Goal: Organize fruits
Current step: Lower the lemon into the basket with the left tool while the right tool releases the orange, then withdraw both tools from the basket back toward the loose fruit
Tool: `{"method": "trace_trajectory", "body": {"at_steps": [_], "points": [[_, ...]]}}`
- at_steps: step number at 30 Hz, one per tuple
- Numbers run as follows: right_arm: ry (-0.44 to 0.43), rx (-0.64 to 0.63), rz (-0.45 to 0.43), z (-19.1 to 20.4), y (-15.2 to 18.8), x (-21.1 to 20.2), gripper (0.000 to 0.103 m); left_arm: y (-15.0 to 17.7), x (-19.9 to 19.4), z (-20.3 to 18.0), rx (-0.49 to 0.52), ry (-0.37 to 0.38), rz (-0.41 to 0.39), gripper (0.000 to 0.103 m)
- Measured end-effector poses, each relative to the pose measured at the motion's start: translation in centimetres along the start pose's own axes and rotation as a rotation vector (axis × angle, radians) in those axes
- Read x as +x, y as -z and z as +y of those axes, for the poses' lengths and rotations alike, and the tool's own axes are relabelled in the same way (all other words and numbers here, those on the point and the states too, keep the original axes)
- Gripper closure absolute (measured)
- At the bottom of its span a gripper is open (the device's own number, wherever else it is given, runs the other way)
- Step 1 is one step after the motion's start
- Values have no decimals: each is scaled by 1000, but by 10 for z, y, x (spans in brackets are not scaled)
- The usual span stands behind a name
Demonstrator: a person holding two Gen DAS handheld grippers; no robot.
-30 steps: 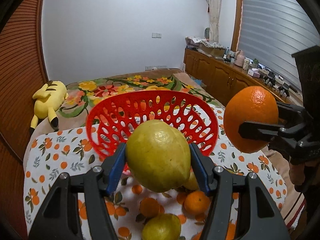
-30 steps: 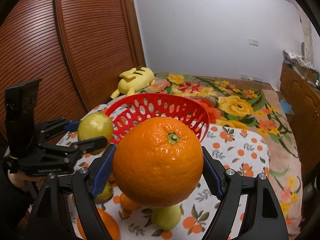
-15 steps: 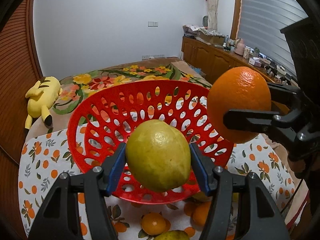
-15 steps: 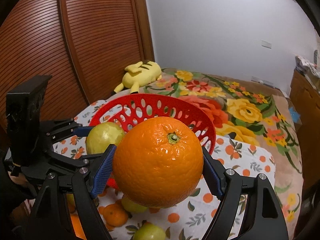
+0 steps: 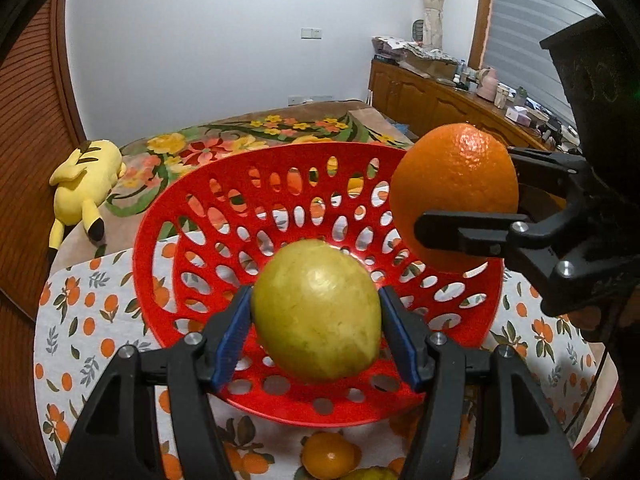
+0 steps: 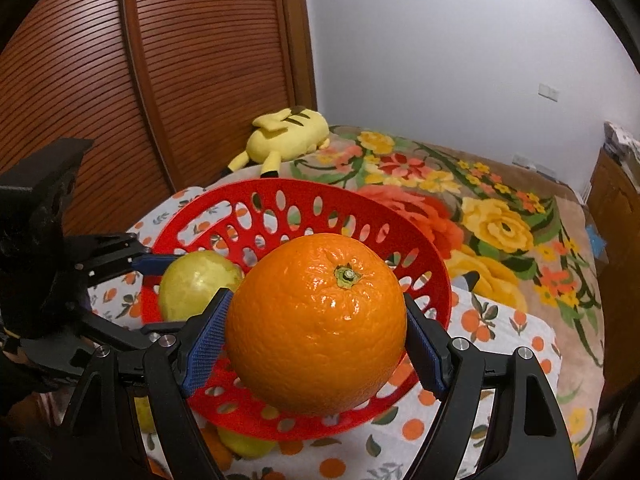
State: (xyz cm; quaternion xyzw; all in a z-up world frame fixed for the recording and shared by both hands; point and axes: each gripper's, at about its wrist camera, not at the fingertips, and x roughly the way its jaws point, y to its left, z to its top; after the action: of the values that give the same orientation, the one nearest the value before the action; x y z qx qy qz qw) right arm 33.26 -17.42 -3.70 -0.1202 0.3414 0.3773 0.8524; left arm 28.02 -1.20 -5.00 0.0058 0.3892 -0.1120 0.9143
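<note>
My left gripper (image 5: 316,334) is shut on a yellow-green guava (image 5: 316,310) and holds it over the near side of the red perforated basket (image 5: 224,216). My right gripper (image 6: 316,342) is shut on a large orange (image 6: 316,314) and holds it over the basket's (image 6: 280,200) near rim. In the left wrist view the orange (image 5: 454,192) hangs above the basket's right side. In the right wrist view the guava (image 6: 198,284) sits left of the orange, inside the basket's outline.
The basket stands on a tablecloth (image 5: 80,312) printed with oranges. A small orange (image 5: 328,456) and another guava (image 6: 244,444) lie on the cloth in front of the basket. A yellow plush toy (image 5: 86,184) lies on the flowered bed behind.
Both grippers have moved forward with their fruit, from in front of the basket to over it. The basket now looms larger and lower in both views.
</note>
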Motion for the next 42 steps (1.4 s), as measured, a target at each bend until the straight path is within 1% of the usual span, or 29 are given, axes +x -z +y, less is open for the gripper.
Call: {"method": "trace_trajectory", "body": {"at_steps": [1,4,10,16,21,27,32,34,36,42], "points": [[0,-2,3,0,0,2,21,-1,-4,2,-4,2,-20,37],[-4,-3,16,0,0,8,21,-5,-14,6,-16,16,-57,36],[-11,-16,49,3,1,20,21,-6,-27,14,-35,9,-87,36],[-15,-24,82,6,3,30,20,-2,-36,21,-40,10,-102,36],[7,-43,130,10,4,38,20,0,-39,23,-34,11,-107,36],[25,-50,147,15,4,42,20,6,-40,21,-34,13,-103,36],[69,-80,167,20,5,48,20,10,-42,20,-34,16,-104,36],[52,-60,146,19,2,44,16,12,-45,20,-35,18,-107,36],[36,-24,120,14,-4,37,16,14,-47,20,-39,17,-109,36],[54,-8,51,17,-9,4,16,23,-60,19,-40,17,-119,36]]}}
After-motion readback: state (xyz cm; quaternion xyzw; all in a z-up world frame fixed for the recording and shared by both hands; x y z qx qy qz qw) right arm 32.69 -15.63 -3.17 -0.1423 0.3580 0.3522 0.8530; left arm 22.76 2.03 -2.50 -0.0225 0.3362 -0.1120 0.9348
